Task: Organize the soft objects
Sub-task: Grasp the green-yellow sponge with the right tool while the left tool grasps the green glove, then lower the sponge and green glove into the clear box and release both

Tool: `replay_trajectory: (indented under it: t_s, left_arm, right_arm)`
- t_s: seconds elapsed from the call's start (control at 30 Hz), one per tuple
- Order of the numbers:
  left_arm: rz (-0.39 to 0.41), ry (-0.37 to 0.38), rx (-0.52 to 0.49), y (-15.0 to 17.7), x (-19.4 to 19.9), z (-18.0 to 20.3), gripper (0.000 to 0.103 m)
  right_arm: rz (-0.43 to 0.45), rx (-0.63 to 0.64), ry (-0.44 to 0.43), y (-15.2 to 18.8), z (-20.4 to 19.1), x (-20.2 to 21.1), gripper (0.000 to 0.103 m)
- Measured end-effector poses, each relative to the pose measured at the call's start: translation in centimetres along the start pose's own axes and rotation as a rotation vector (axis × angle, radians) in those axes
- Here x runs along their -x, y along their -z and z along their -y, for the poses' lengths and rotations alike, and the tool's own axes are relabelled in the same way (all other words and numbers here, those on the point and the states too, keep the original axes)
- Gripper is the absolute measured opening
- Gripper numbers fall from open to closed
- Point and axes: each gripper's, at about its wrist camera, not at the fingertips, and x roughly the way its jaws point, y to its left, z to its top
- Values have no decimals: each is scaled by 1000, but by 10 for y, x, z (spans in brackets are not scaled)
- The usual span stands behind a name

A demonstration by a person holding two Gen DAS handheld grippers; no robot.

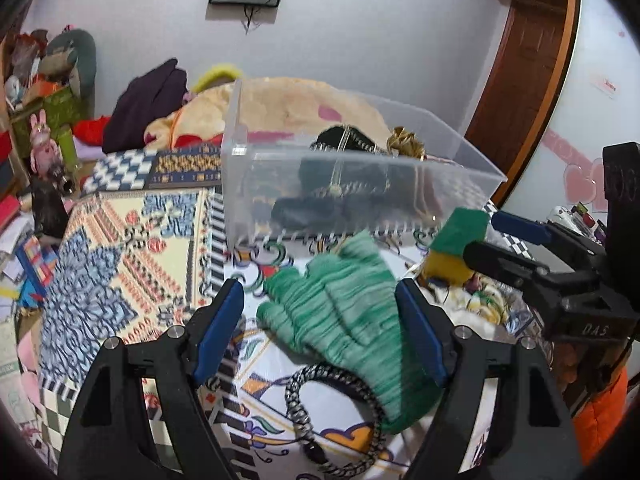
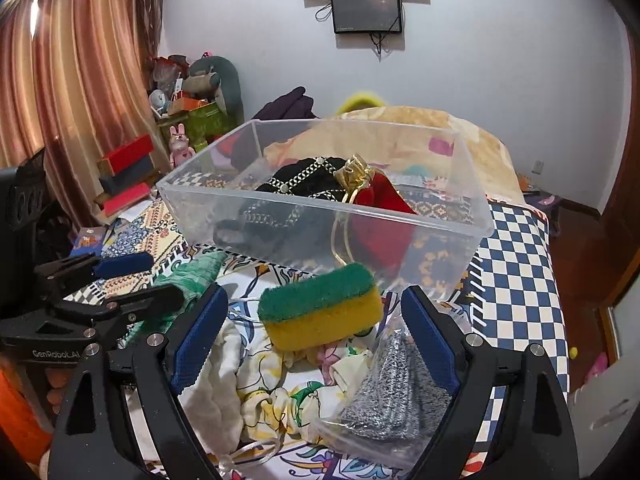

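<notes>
Two grippers stood wide and empty over the bed: the left gripper (image 1: 320,332) straddling a green glove (image 1: 344,304), the right gripper (image 2: 316,340) around a sponge (image 2: 320,306). Closing carelessly might snag the braided band (image 1: 340,412) or floral cloth (image 2: 280,392) beneath.

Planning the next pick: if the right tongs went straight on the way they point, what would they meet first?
Most likely the green-and-yellow sponge, which lies centred between the open right tongs. The clear plastic box comes only behind it.
</notes>
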Motion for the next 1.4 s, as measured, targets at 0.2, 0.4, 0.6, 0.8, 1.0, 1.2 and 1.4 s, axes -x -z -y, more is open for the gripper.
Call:
replay_trajectory:
  t_s: [0.2, 0.4, 0.6, 0.8, 1.0, 1.2, 1.4]
  left_arm:
    - [-17, 25, 14, 7, -4, -3, 78]
    - [-35, 64, 53, 8, -11, -7, 71]
    - [-29, 76, 46, 9, -9, -3, 58]
    - [-20, 45, 53, 12, -3, -4, 32]
    - [-4, 40, 46, 11, 4, -2, 20]
    - [43, 47, 22, 3, 26, 12, 15]
    - [125, 45, 2, -16, 55, 20, 15]
  right_arm:
    - [-10, 4, 7, 4, -2, -5, 86]
    - [-14, 13, 11, 6, -3, -6, 64]
    - [9, 4, 8, 5, -3, -1, 58]
    - [47, 4, 1, -2, -5, 9, 58]
    - [80, 8, -5, -7, -7, 20, 58]
    - [126, 6, 3, -13, -6, 34, 58]
    - [171, -8, 23, -20, 0, 48, 58]
